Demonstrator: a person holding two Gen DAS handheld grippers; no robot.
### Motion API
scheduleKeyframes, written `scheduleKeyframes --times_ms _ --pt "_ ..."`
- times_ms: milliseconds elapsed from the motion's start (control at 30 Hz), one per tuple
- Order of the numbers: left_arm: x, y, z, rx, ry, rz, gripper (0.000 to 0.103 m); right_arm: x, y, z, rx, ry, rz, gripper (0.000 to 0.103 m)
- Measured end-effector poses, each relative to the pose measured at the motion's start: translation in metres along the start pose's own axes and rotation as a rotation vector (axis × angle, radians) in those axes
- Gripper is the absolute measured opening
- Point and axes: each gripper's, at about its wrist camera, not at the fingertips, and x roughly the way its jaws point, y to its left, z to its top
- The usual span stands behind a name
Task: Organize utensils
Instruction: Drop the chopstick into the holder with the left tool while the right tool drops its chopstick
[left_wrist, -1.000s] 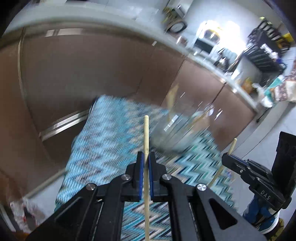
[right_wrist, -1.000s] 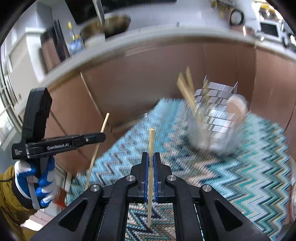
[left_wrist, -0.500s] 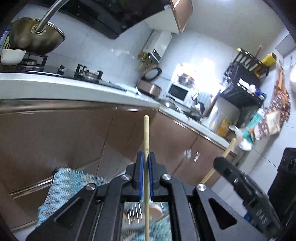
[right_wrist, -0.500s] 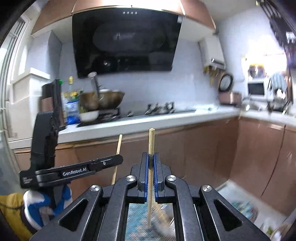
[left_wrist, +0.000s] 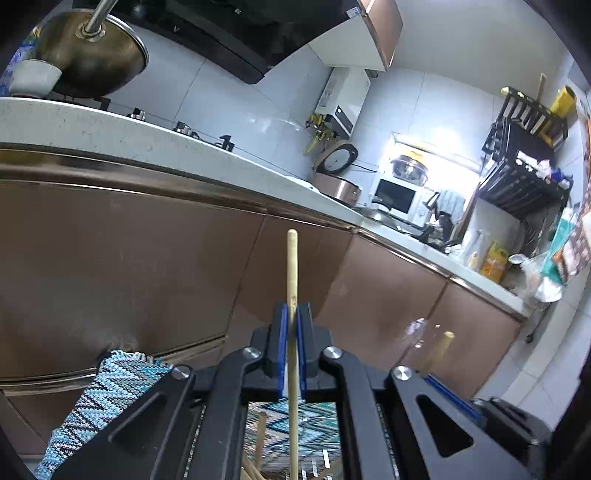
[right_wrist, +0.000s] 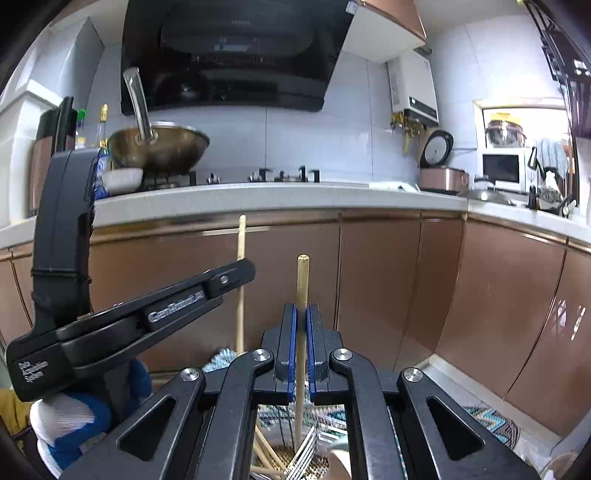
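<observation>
My left gripper (left_wrist: 291, 314) is shut on a wooden chopstick (left_wrist: 292, 273) held upright; it also shows from the side in the right wrist view (right_wrist: 242, 275). My right gripper (right_wrist: 302, 314) is shut on a second wooden chopstick (right_wrist: 302, 280), also upright. Both lower ends reach down into a faceted clear utensil holder (right_wrist: 314, 454) below the grippers, which holds more chopsticks (right_wrist: 264, 450). The second chopstick's tip (left_wrist: 441, 347) shows at the right of the left wrist view. The holder is mostly hidden by the gripper bodies.
A blue zigzag mat (left_wrist: 99, 398) lies under the holder. Brown cabinet doors (right_wrist: 388, 288) and a white countertop (right_wrist: 258, 199) stand ahead, with a wok (right_wrist: 159, 147), rice cooker (right_wrist: 441, 173) and microwave (right_wrist: 502, 170) on it.
Both grippers have tilted up from looking down at the mat to pointing level at the cabinets, and have come over the holder, with the chopstick ends now inside it.
</observation>
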Motion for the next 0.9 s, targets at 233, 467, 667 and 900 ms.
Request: scheduleKeyframes --times_ms 233,467,667,900 --pt "-0.007 -0.005 -0.023 0.057 -0.092 0.050 0.005 -0.002 -0.001 -0.017 0.014 0.025 -0.003 0.005" --pt "-0.033 0.003 -0.020 0.031 -0.073 0.039 0.035 -0.018 0.002 -0.018 0.033 0.039 -0.033 0.036" --pt "-0.083 0.001 -0.001 0.080 -0.040 0.092 0.051 -0.056 0.009 -0.007 0.051 0.014 -0.069 0.044" --pt "-0.155 -0.015 0.007 0.185 0.005 0.152 0.059 -0.123 0.024 -0.004 0.060 -0.016 -0.141 0.070"
